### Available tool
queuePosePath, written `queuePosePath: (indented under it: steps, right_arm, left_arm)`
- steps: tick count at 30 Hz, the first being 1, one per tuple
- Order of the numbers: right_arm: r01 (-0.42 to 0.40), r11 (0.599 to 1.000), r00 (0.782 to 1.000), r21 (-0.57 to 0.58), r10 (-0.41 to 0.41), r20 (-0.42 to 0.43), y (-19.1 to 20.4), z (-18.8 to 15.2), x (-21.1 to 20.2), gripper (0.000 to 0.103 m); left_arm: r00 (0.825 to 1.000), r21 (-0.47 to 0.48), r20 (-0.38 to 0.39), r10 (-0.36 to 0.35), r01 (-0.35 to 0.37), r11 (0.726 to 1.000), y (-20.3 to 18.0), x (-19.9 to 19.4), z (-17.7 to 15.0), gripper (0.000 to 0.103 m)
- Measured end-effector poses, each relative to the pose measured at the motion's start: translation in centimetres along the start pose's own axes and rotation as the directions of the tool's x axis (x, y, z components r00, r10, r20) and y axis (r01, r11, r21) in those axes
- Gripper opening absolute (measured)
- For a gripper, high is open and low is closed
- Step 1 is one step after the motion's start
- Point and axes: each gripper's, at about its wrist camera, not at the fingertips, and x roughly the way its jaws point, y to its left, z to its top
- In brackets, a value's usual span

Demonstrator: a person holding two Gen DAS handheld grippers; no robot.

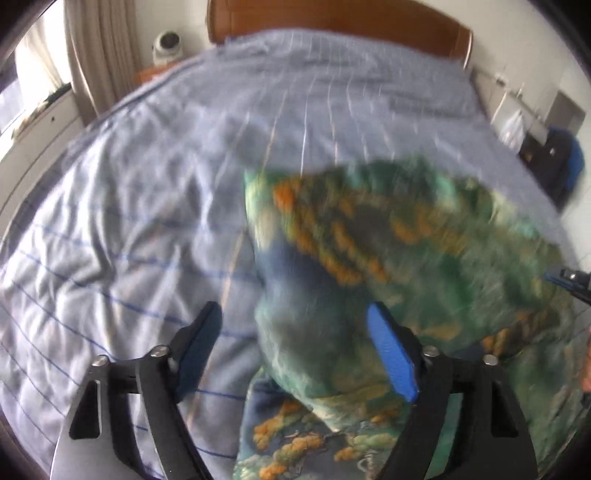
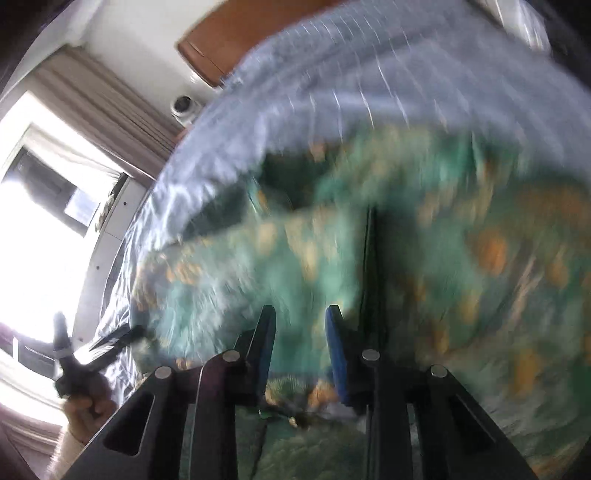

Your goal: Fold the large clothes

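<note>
A large garment (image 1: 406, 240) printed in green, teal and orange lies bunched on the bed, blurred in both views. In the left wrist view my left gripper (image 1: 297, 332) stands wide open over the garment's left edge. A raised fold shows between its fingers, but neither pad presses on it. In the right wrist view my right gripper (image 2: 301, 321) hovers over the garment (image 2: 461, 258) with its fingers a narrow gap apart and nothing clamped that I can make out. The left gripper (image 2: 92, 328) appears at the lower left there, held by a hand (image 2: 86, 406). The right gripper's tip (image 1: 569, 280) pokes in at the right edge.
The bed's pale blue striped cover (image 1: 147, 221) spreads wrinkled to the left and toward the wooden headboard (image 1: 332, 18). A white round device (image 1: 168, 46) sits on a nightstand by the curtain (image 1: 92, 55). A dark bag with blue (image 1: 565, 166) stands right of the bed. A bright window (image 2: 44, 221) is on the left.
</note>
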Motion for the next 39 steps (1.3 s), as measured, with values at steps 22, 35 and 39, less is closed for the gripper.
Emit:
queuePosePath:
  steps: [22,35,39]
  right_arm:
    - [0.169,0.964,0.981,-0.204,-0.145,0.129,1.2,-9.0,-9.9,0.067]
    - [0.513,0.858,0.768,0.020,-0.470,0.435,-5.7,-30.3,-22.0,0.079]
    - [0.526,0.850,0.759,0.035,-0.487,0.431,-6.9,-31.1,-21.7,0.079]
  left_arm:
    - [0.992,0.055,0.109,0.071,-0.077,0.996,1.6,-9.7,-9.9,0.098]
    - [0.982,-0.027,0.153,0.107,-0.105,0.994,0.8,-10.0,-21.9,0.098]
    - [0.985,0.006,0.110,0.134,-0.135,0.991,-0.1,-8.2,-23.0,0.101]
